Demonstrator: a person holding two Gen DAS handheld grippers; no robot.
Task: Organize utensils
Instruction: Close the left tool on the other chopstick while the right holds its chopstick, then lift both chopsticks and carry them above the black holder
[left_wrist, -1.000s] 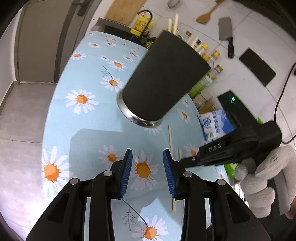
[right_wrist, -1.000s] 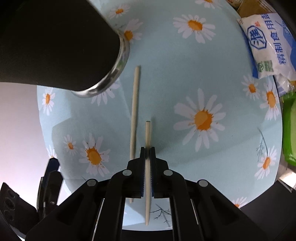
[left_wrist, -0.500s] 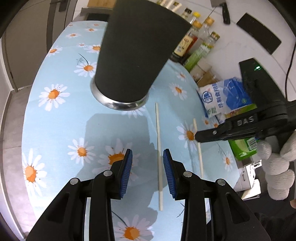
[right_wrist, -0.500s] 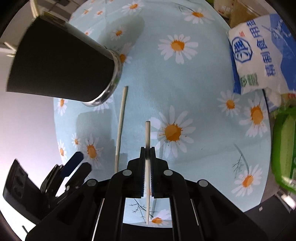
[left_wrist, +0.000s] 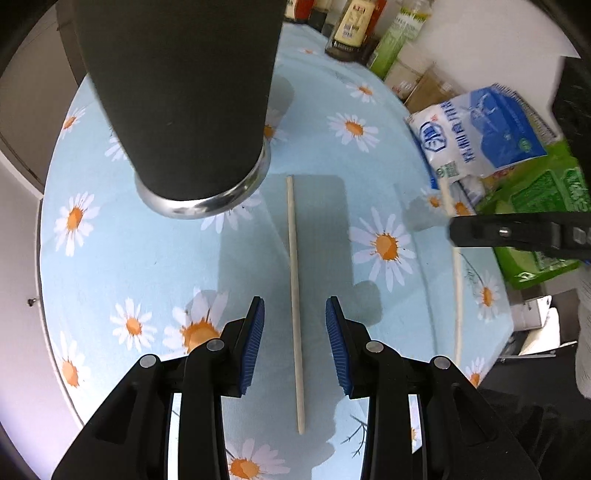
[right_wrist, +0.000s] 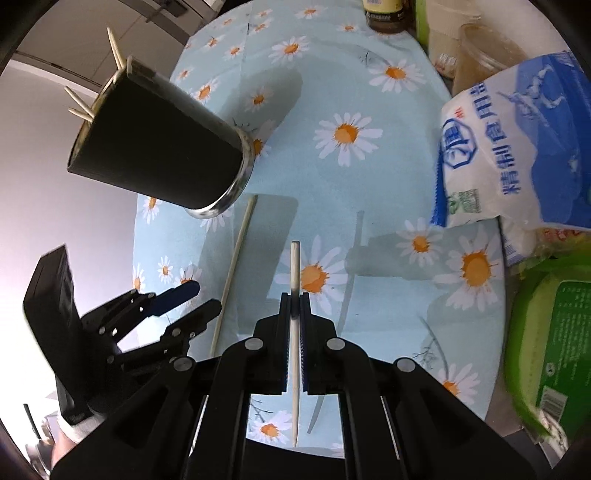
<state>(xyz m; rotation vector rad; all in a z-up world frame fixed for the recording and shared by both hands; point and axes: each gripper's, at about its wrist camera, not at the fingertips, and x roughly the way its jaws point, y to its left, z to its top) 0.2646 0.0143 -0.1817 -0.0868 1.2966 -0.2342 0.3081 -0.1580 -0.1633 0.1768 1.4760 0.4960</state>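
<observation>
A pale chopstick (left_wrist: 294, 295) lies on the daisy tablecloth (left_wrist: 155, 258), just right of the black utensil cup (left_wrist: 177, 92). My left gripper (left_wrist: 294, 321) is open, with its blue pads on either side of this chopstick's near half. My right gripper (right_wrist: 294, 299) is shut on a second chopstick (right_wrist: 294, 266) and holds it above the cloth. In the left wrist view it is at the right (left_wrist: 458, 230). The cup (right_wrist: 155, 147) holds several chopsticks that stick out of its top. The lying chopstick also shows in the right wrist view (right_wrist: 236, 258).
A blue and white salt bag (left_wrist: 480, 129) and a green package (left_wrist: 543, 206) lie at the table's right edge. Sauce bottles (left_wrist: 354, 26) stand at the back. The table's left edge (left_wrist: 44, 280) drops to the floor.
My left gripper has moved right and forward until its open pads straddle the lying chopstick. My right gripper has lifted its chopstick off the cloth and drawn right, away from the cup.
</observation>
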